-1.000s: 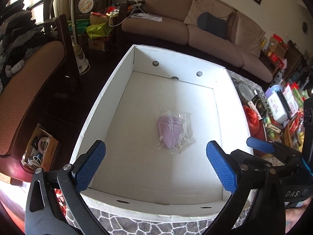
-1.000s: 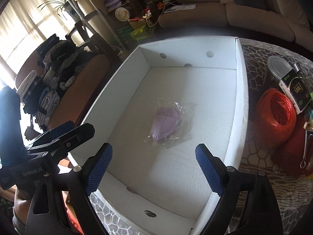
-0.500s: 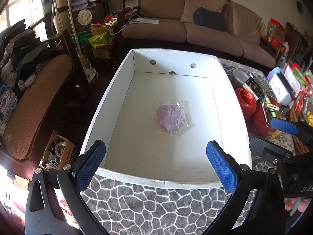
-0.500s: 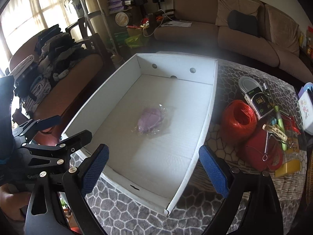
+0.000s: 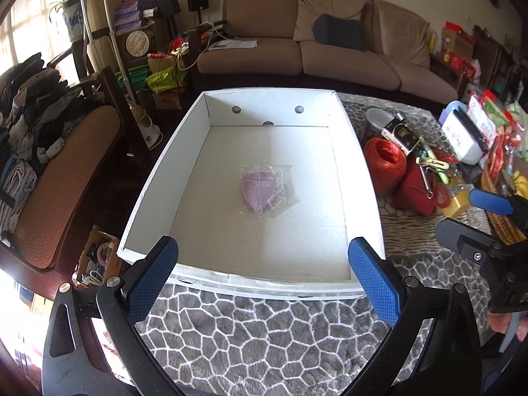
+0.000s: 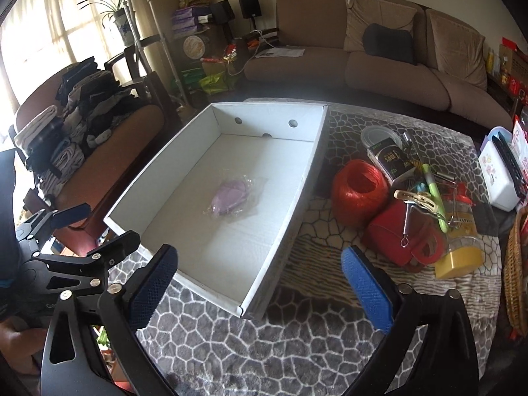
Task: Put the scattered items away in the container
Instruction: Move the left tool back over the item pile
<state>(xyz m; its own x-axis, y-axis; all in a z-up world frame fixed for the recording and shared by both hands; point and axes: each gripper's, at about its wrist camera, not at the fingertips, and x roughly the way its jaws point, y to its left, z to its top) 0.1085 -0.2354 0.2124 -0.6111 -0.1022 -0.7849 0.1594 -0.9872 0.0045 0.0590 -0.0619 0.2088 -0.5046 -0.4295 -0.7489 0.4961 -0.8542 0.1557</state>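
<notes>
A white cardboard box (image 5: pixel 359 171) (image 6: pixel 307 178) stands on the patterned table cover. A purple item in a clear bag (image 5: pixel 260 188) (image 6: pixel 231 194) lies in the middle of its floor. To the box's right lie a red twine ball (image 5: pixel 384 161) (image 6: pixel 359 188), a red pouch (image 5: pixel 414 191) (image 6: pixel 399 234), a black-and-white packet (image 6: pixel 392 160), a green pen (image 6: pixel 435 194) and a yellow-lidded jar (image 6: pixel 460 247). My left gripper (image 5: pixel 262 280) is open and empty above the box's near edge. My right gripper (image 6: pixel 259 285) is open and empty above the box's near right corner.
A wicker basket (image 6: pixel 516 264) and a white case (image 6: pixel 498 178) stand at the table's right side. A brown sofa (image 5: pixel 313 52) runs along the back wall. A chair piled with clothes (image 6: pixel 76 125) stands left of the table, with floor clutter beyond.
Both grippers have pulled back and up from over the box. The box now looks smaller, and the table cover in front of it has come into view. The bagged purple item has not moved.
</notes>
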